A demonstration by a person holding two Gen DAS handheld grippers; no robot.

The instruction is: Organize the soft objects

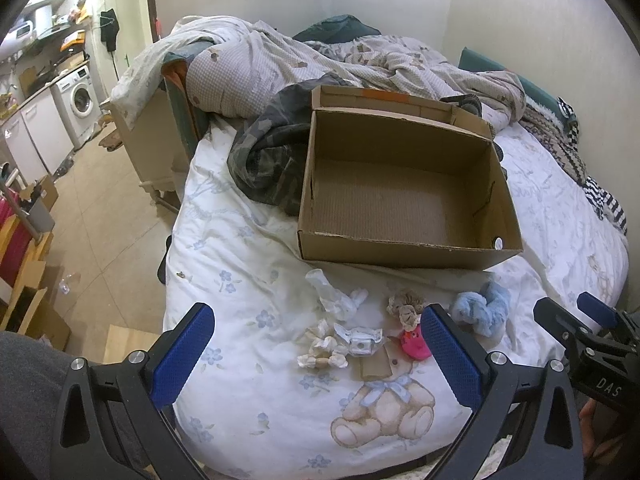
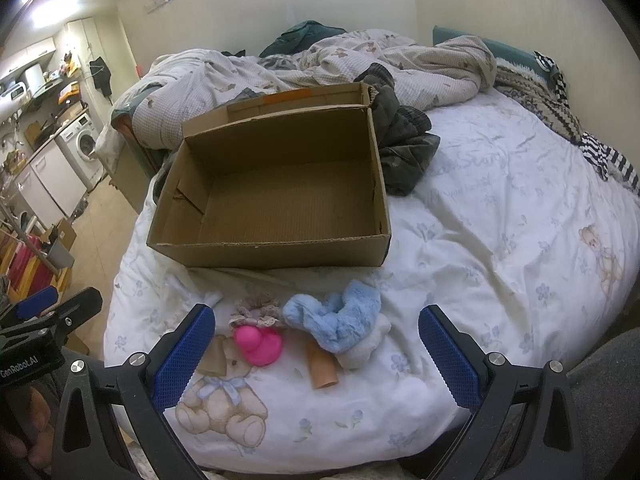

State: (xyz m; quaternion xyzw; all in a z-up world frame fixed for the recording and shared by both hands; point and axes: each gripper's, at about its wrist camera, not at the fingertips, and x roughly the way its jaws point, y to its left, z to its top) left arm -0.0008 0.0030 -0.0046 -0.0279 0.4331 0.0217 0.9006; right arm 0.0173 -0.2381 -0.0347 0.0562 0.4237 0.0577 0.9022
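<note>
Both grippers, left (image 1: 316,356) and right (image 2: 318,356), spread wide, empty, poised above near edge of bed (image 2: 480,240). Soft items loose on sheet just ahead: pink toy (image 2: 258,346), blue plush (image 2: 336,320), frilly scrunchie (image 2: 256,308), crumpled white pieces (image 1: 340,304), tan tube (image 2: 322,372) beside plush. Cardboard box (image 2: 276,248) beyond, open, nothing inside. Stage judged: start, no item yet picked. Next move likely calls for lowering right gripper over blue plush, closing gently, carrying over front wall of box.
</note>
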